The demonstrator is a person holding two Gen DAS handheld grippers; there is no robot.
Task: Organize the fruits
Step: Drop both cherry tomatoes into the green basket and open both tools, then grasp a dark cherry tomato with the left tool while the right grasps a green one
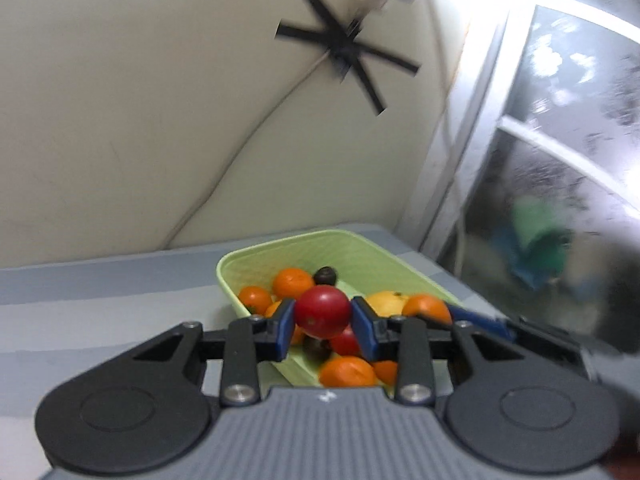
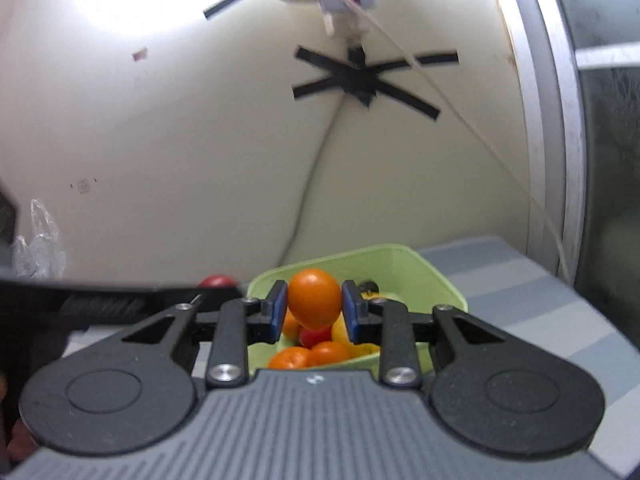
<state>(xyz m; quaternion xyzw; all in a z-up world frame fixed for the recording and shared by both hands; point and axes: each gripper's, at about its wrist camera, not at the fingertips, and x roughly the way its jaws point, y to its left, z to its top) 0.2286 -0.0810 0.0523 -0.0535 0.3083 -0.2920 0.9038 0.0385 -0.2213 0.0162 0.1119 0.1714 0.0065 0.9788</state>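
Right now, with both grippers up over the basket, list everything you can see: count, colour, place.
red fruit: one, red, clamped in the left gripper above the basket
orange: one, orange, clamped in the right gripper above the basket
basket: one, light green, on the table near the wall
fruit left in the basket: several orange, at least one red, one yellow, two dark; exact count hidden by the grippers
table: one, grey striped
tape cross: one, black, on the cream wall, with a cable running down from it
plastic bag: one, clear, far left
left gripper: black, blue pads
right gripper: black, blue pads
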